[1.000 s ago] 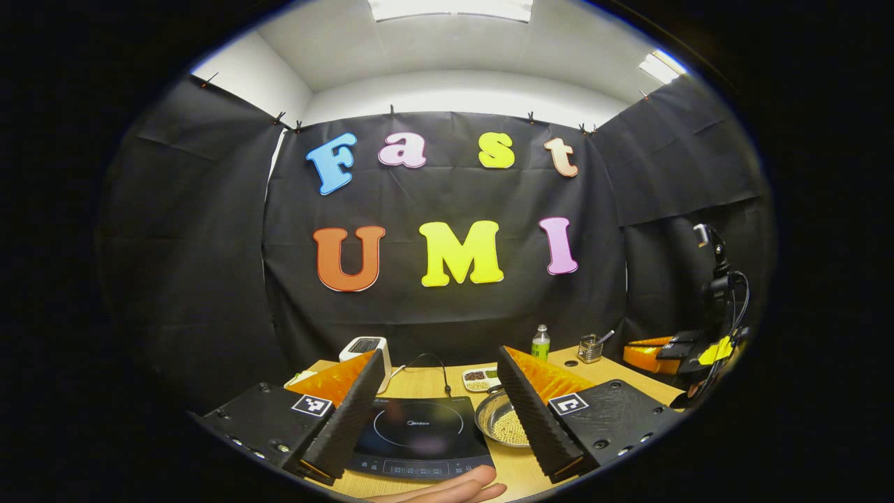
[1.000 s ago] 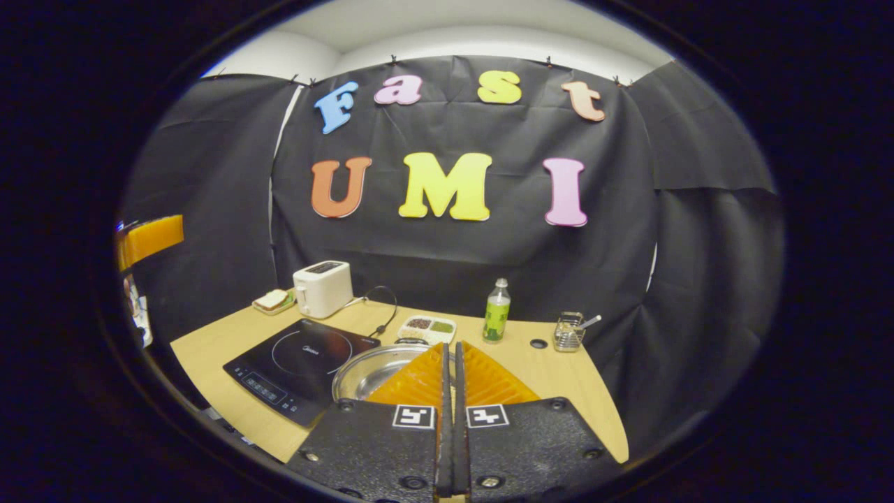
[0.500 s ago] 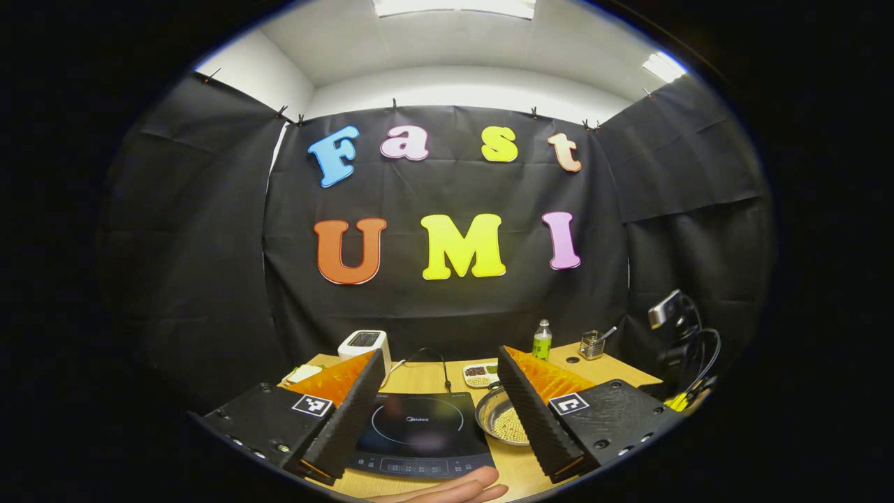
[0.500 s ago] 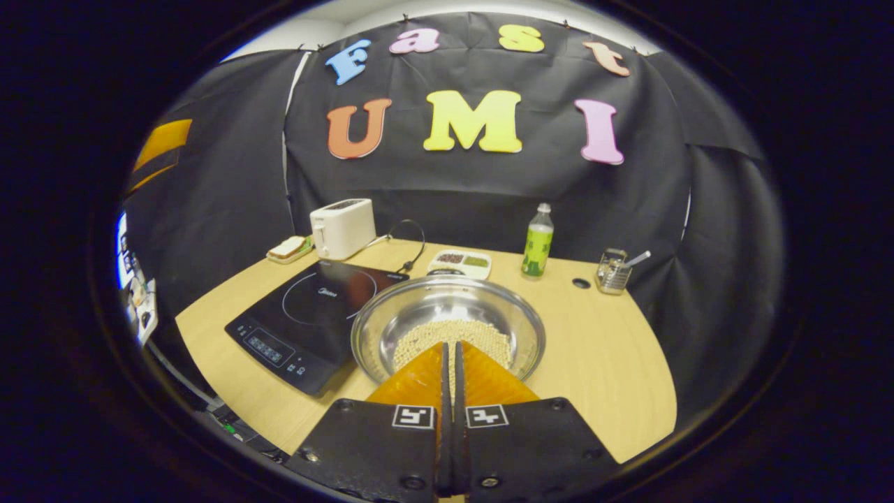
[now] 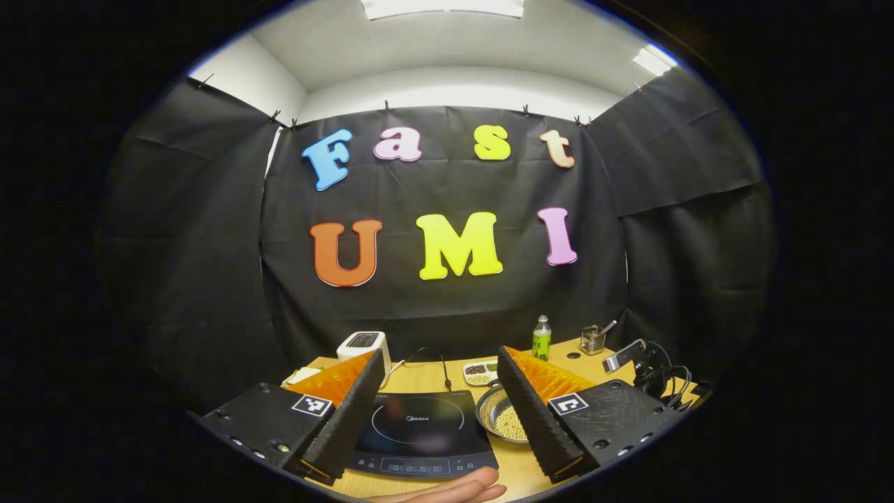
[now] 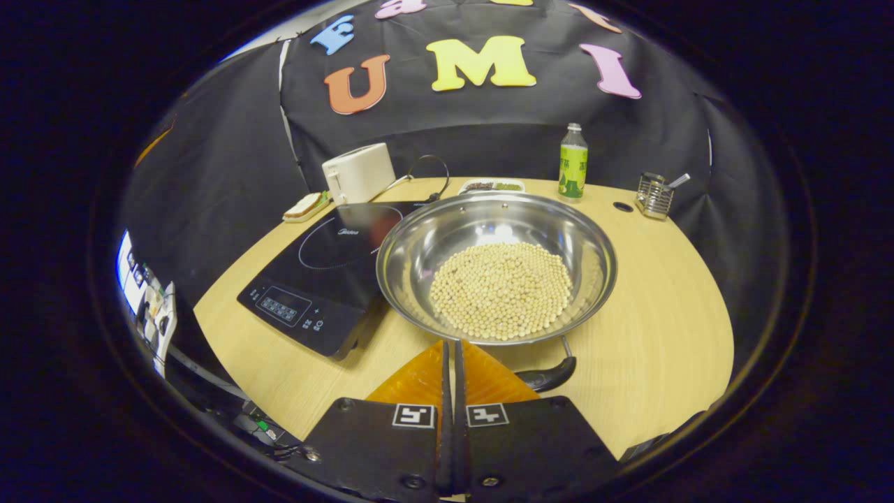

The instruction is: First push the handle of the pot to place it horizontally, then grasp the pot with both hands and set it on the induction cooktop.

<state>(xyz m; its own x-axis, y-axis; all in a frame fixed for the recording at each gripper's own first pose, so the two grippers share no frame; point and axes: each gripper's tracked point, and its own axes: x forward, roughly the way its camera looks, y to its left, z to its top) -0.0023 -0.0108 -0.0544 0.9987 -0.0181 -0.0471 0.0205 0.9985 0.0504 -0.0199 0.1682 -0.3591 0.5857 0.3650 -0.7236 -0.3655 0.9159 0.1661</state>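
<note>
Looking through the left gripper view, we see our left claw (image 5: 440,402) spread wide with nothing between its fingers, hovering over the near edge of the light wooden table (image 5: 433,377). Between the fingers lies the flat black glass induction cooktop (image 5: 419,433), a white brand word printed inside its ring, too small for us to read with confidence. Just to its right, touching neither finger, sits the round stainless-steel pot (image 5: 499,419) holding pale beans. Behind it stand a white toaster (image 5: 363,344), a green-labelled clear bottle (image 5: 540,339), a small wire basket (image 5: 592,340) and a white divided dish of grains (image 5: 480,372). A bare hand (image 5: 447,489) shows at the bottom edge, and a black device with cables (image 5: 646,367) sits at the table's right.

In the right gripper view, our right claw (image 6: 450,356) has its fingers pressed together, gripping nothing, its tips just short of the pot's (image 6: 496,269) near rim. Here we can make out the pot's dark handle (image 6: 548,377), lying just right of the fingers at the rim's near side, and the beans heaped in the middle. The pot rests on the table (image 6: 663,300) with its left rim against the cooktop's (image 6: 325,269) right edge. The cooktop's panel markings and the bottle's (image 6: 573,162) label are illegible. A sandwich on a small plate (image 6: 305,206) lies beside the toaster (image 6: 357,173), and the basket (image 6: 654,195) stands at the far right.
</note>
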